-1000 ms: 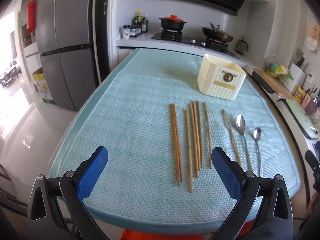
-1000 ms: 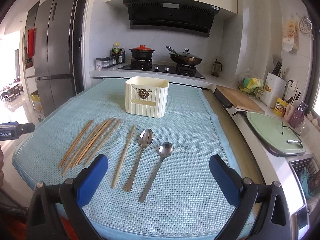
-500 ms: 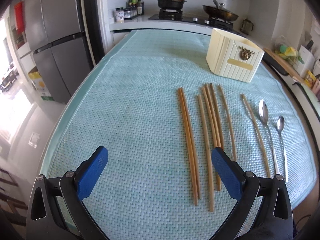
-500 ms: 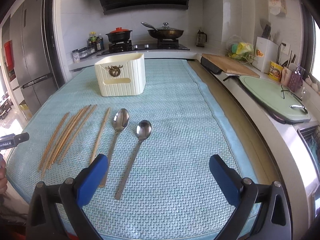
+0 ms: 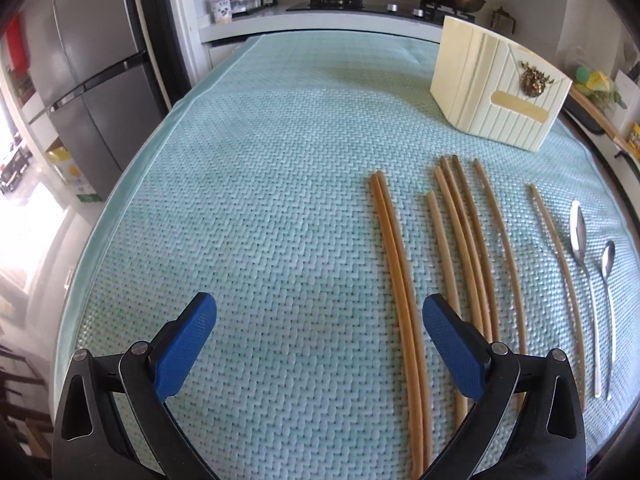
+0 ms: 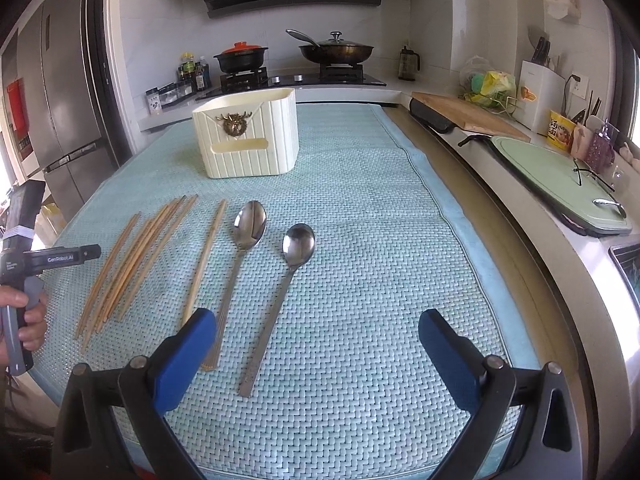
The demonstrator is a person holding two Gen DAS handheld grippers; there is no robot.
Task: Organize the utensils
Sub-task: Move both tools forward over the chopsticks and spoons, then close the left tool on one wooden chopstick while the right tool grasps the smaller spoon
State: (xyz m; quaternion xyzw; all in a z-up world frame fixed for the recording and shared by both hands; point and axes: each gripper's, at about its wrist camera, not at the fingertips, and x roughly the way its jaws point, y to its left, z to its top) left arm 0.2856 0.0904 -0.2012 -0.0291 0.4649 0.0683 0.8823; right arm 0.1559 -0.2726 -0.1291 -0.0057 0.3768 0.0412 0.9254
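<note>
1. Risk, chopsticks: wooden chopsticks [image 5: 460,240] laid close together on the teal mat [image 5: 260,200], some touching, on the near side of the cream utensil holder [image 6: 248,136]. Likely to roll or be taken several at once by a wide pinch; thin rods flat on a woven surface also apt to slip from the pads.
2. Risk, spoons: larger spoon [image 6: 244,248] and smaller spoon [image 6: 288,276] flat on the mat, near side of the holder, just right of the lone chopstick [image 6: 204,260]. Low, smooth handles; likely to skid or pivot if caught off centre.
3. Risk, holder: freestanding and probably light; liable to be nudged or tipped by a long utensil striking its rim at an angle.
4. Left tool [image 5: 316,344]: spread wide, holding nothing, low over the mat on the near side of the holder; leftmost chopstick pair [image 5: 396,280] passing between the pads beside the right one; contact not determinable.
5. Right tool [image 6: 312,348]: spread wide, holding nothing; smaller spoon's handle end between the pads, left pad [image 6: 180,360] over the larger spoon's handle end. Contact not determinable.
</note>
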